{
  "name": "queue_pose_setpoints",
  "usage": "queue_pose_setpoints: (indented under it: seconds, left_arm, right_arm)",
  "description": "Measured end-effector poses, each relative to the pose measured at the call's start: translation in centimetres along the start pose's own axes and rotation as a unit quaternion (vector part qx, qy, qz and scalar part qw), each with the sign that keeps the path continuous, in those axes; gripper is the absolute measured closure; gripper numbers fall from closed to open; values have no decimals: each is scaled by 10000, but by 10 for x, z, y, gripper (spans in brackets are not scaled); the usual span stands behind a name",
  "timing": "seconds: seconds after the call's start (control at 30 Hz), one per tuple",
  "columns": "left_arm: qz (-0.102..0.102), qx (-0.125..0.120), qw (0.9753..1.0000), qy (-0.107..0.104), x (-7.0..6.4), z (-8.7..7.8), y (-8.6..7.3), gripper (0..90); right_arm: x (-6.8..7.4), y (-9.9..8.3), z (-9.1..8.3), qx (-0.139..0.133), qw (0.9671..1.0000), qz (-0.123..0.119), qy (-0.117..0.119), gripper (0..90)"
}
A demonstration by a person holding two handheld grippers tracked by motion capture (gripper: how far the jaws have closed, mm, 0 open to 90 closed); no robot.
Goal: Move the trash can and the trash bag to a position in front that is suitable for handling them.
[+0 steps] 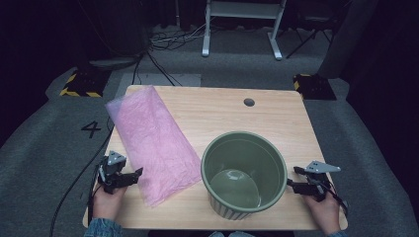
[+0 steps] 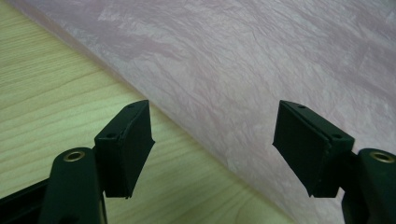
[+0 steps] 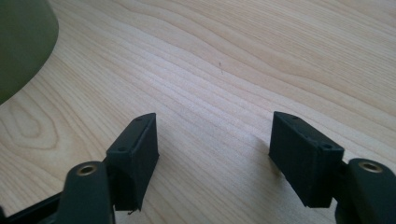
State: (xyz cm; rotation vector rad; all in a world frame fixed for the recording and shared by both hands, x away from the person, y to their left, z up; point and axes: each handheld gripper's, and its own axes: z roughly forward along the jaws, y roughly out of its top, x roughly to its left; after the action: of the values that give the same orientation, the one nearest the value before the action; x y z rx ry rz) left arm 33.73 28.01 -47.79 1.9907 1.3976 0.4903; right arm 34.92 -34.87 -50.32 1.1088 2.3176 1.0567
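Note:
A pink crinkled plastic bag (image 1: 150, 140) lies flat on the left half of the wooden table (image 1: 217, 111), running from the far left corner toward the near middle. A green ribbed pot (image 1: 243, 174), upright and with nothing in it, stands near the front edge, right of the bag. My left gripper (image 1: 134, 174) is open at the bag's near left edge; in the left gripper view the bag (image 2: 261, 65) lies just ahead of the spread jaws (image 2: 212, 140). My right gripper (image 1: 292, 177) is open beside the pot's right wall, jaws (image 3: 212, 140) over bare wood, with the pot (image 3: 21, 42) at the left.
A round cable hole (image 1: 249, 102) sits near the table's far edge. Grey carpet surrounds the table, with a white frame (image 1: 242, 24) and cables behind it. Bare wood lies between the bag and the far right corner.

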Motion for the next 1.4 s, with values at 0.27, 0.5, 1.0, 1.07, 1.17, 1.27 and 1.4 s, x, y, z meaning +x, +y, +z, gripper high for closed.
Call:
queue_pose_setpoints:
  seconds: [0.27,0.5,1.0,1.07,1.17,1.27,1.4]
  left_arm:
    - [-353,404,9986,6,14,12,26,223]
    - [-485,705,9960,264,36,28,42,212]
    - [-303,1026,9930,506,43,60,57,188]
    - [-133,913,9950,376,37,61,57,219]
    - [-26,752,9967,303,32,62,57,345]
    - [74,642,9976,246,28,62,59,503]
    - [52,468,9988,-152,24,66,59,857]
  right_arm:
    - [0,0,0,9,10000,-3,1,309]
    - [0,0,0,9,10000,0,2,309]
    - [0,0,1,8,10000,8,9,305]
    - [0,0,1,8,10000,10,9,305]
    - [0,0,1,8,10000,8,9,305]
    - [0,0,1,9,10000,10,9,305]
    - [0,0,1,9,10000,9,8,304]
